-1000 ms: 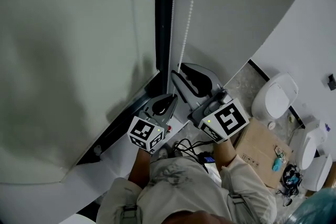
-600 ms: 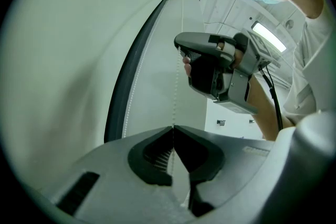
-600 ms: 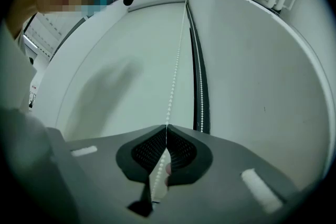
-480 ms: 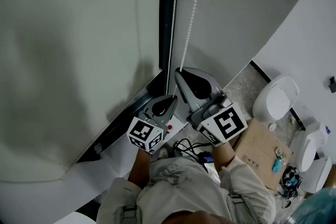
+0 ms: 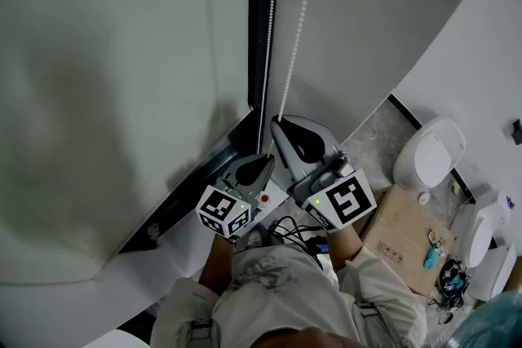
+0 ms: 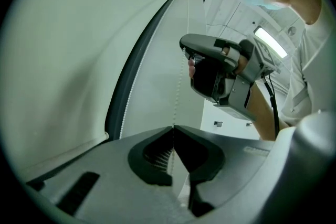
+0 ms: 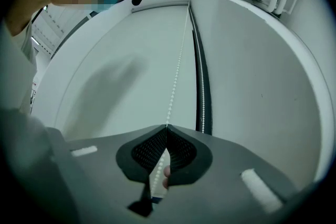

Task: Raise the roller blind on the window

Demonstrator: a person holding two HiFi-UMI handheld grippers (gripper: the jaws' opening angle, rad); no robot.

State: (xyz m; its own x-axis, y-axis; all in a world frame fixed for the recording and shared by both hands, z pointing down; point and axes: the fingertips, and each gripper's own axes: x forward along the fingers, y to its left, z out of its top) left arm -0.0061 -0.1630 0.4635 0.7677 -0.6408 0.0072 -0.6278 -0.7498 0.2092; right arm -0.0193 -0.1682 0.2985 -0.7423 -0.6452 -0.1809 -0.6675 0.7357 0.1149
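As I mean to haul hand over hand | left gripper [image 5: 265, 158] clamped on left strand [image 5: 270, 45] | right gripper [image 5: 279, 120] clamped on right strand [image 5: 300, 20], frame centre | roller blind [image 5: 106, 94] lowered, upper left.

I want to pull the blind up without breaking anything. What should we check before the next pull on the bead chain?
1. The left hand-held gripper is shut on the bead chain: ok.
2. The right hand-held gripper is shut on the bead chain: ok.
3. The chain above the right hand-held gripper runs straight, with no tangle: ok.
4. Pulling this strand raises the roller blind: cannot tell.
5. The roller blind is already up: not ok, it hangs low.
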